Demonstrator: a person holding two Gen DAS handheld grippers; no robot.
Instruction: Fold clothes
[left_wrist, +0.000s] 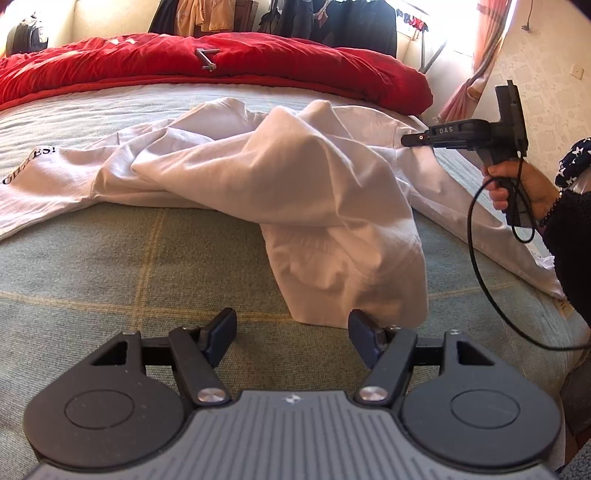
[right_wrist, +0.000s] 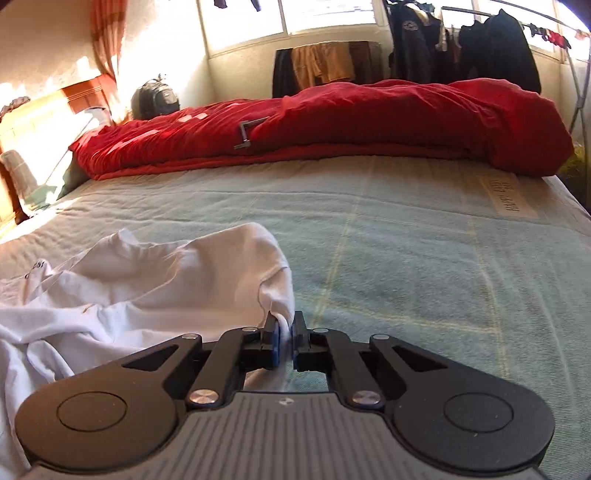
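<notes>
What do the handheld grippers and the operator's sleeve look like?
Both grippers, left gripper and right gripper: black linkage arms, silver pivot screws, ribbed grey body, blue-faced pads. Right one reads "DAS", with a black cable looping off its pistol handle. Sleeve: dark fleece.

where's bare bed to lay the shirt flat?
Free: the green blanket between the red duvet and the right tool, out to the bed's edge. Also a near strip left of the open left tool. Crowded: the middle, where the crumpled white shirt lies.

Left claw (left_wrist: 291, 334) agape — right claw (right_wrist: 284, 334) clamped
</notes>
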